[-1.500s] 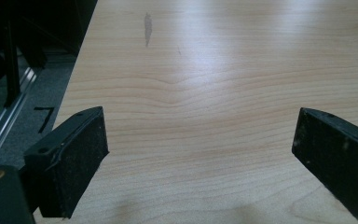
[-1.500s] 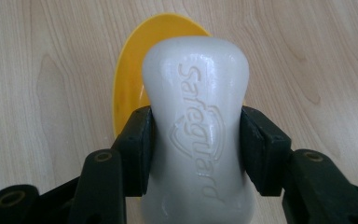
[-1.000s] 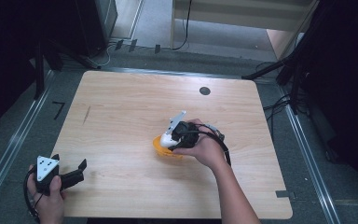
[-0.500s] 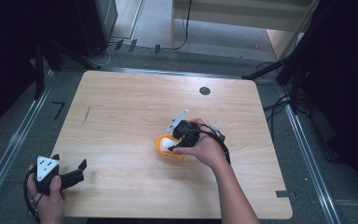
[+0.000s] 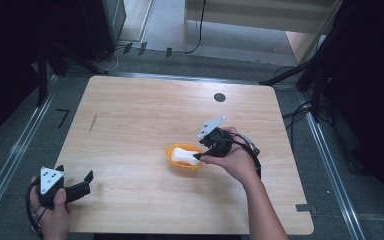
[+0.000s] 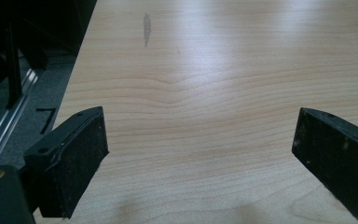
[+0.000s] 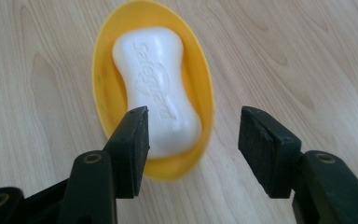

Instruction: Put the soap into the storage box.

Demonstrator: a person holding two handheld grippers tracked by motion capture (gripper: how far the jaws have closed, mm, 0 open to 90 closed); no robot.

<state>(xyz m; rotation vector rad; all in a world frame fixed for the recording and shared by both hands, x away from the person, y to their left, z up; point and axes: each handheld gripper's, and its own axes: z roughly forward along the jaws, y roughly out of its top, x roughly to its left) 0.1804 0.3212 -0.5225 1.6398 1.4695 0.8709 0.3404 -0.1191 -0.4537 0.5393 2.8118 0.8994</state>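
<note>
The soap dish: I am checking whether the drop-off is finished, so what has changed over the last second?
The right gripper has drawn back toward the person's right, uncovering the white soap bar lying in the yellow dish; its jaws stand open around nothing. The dish kept its spot on the table. The left gripper stayed open at the near left corner.

White soap bar [image 7: 156,88] lying in yellow oval dish [image 7: 200,84] on wooden table [image 7: 307,56], right gripper [image 7: 192,140] jaws apart just near of it
</note>
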